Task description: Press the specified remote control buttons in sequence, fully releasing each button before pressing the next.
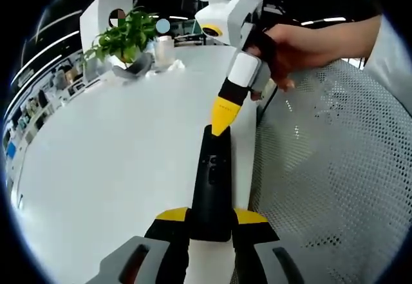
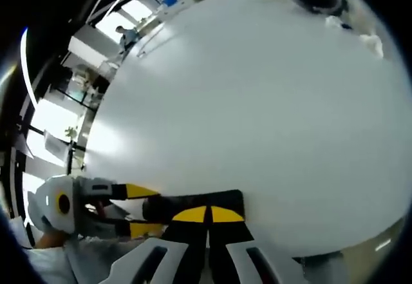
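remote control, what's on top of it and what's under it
The right claw has its closed yellow tips resting on the far end of the black remote control, hiding whichever button lies beneath. Below it is the white table. The left claw clamps its near end.

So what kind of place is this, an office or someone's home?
Most likely an open-plan office. The remote lies on a long white table with a potted plant at its far end, beside a mesh chair, with strip ceiling lights overhead.

Matt black plastic remote (image 1: 211,187) — smooth white table (image 1: 116,161).
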Tool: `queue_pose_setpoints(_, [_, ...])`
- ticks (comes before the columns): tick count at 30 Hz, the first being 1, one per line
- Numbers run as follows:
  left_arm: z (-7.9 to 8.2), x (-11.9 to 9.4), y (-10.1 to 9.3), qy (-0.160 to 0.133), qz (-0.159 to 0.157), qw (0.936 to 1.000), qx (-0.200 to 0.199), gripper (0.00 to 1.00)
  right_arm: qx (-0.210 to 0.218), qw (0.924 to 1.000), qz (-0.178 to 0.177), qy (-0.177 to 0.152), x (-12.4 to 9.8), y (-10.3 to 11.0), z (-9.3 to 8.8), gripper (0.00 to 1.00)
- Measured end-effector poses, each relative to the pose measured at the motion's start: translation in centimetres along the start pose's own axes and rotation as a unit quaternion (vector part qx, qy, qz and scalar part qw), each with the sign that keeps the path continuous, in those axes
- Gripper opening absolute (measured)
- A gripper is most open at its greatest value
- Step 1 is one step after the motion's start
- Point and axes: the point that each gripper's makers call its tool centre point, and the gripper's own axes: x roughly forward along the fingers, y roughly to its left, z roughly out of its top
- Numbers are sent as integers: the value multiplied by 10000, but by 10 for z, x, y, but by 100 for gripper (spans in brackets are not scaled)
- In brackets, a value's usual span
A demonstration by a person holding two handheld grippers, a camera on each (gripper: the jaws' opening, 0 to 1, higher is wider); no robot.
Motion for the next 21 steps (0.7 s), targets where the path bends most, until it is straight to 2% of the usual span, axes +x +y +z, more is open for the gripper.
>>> queue_pose_setpoints(2, [0, 0, 0, 3, -1, 10000, 12, 24, -77, 9999, 40, -90, -1, 3, 2, 0])
queue_pose_setpoints(5, [0, 0, 0, 1, -5, 10000, 15, 24, -175, 9998, -119, 25, 2, -1, 0, 0])
queue_pose_setpoints(9, [0, 0, 0, 0, -4, 10000, 4, 24, -266, 9996, -59, 28, 3, 2, 0, 0])
queue_pose_setpoints(12, [0, 0, 1, 2, -3, 10000, -3, 24, -417, 9986, -264, 163, 6, -3, -5, 0])
queue_pose_setpoints(18, [0, 0, 1, 1, -10, 10000, 8, 24, -723, 9967, -333, 164, 7, -1, -5, 0])
queue_pose_setpoints(21, [0, 0, 1, 1, -12, 10000, 9, 24, -608, 9976, -305, 137, 7, -4, -4, 0])
